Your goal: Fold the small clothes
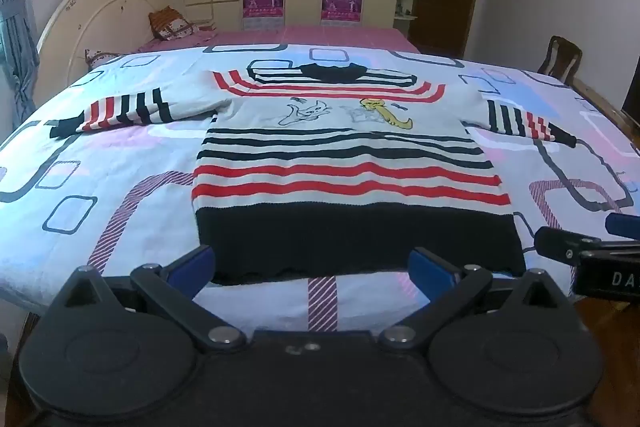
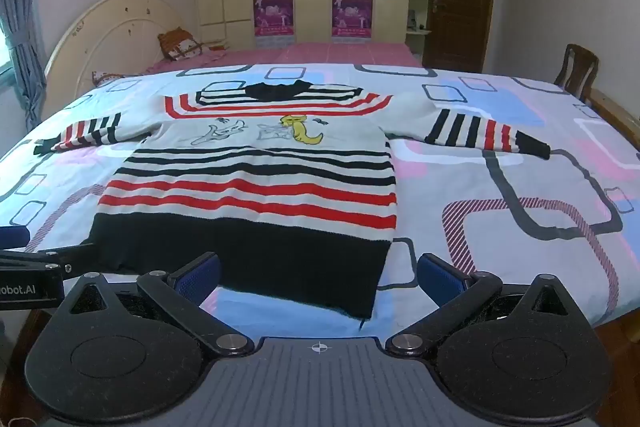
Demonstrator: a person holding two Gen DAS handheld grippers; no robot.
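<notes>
**Pre-grasp over flat sweater, fold not started**

Striped sweater (image 1: 344, 163) spread flat, front up, on patterned bedsheet (image 1: 120, 187); black hem band nearest the cameras, collar (image 1: 332, 73) far side. Both sleeves out sideways: left sleeve (image 1: 128, 111), right sleeve (image 2: 484, 131). No crease or fold visible yet.

Left gripper (image 1: 312, 267) spread wide, holding nothing, hovering just short of the hem near its left-hand corner. Right gripper (image 2: 318, 277) likewise wide open and empty, lined up near the hem's right-hand corner (image 2: 366, 311), which sticks out toward the camera. Contact with cloth: cannot tell for sure, looks apart.

Likely step: reach and pinch for the first fold. Tips, as judgement only:
- Pick grasp points symmetric, either both hem corners or sleeve cuff plus shoulder.
- Come in low and flat, one finger sliding under the knit, avoid catching the sheet below.
- Close fully before lifting; thick knit, should hold well but sags and stretches if lifted from one point.
- Lift just enough to clear, carry both sides at equal pace, keep stripes parallel as alignment check.
- Lay down, then release, avoid dragging.

Risks: bedsheet pinched together with hem; soft mattress giving under pressure; skewed hem corner producing crooked fold.
</notes>
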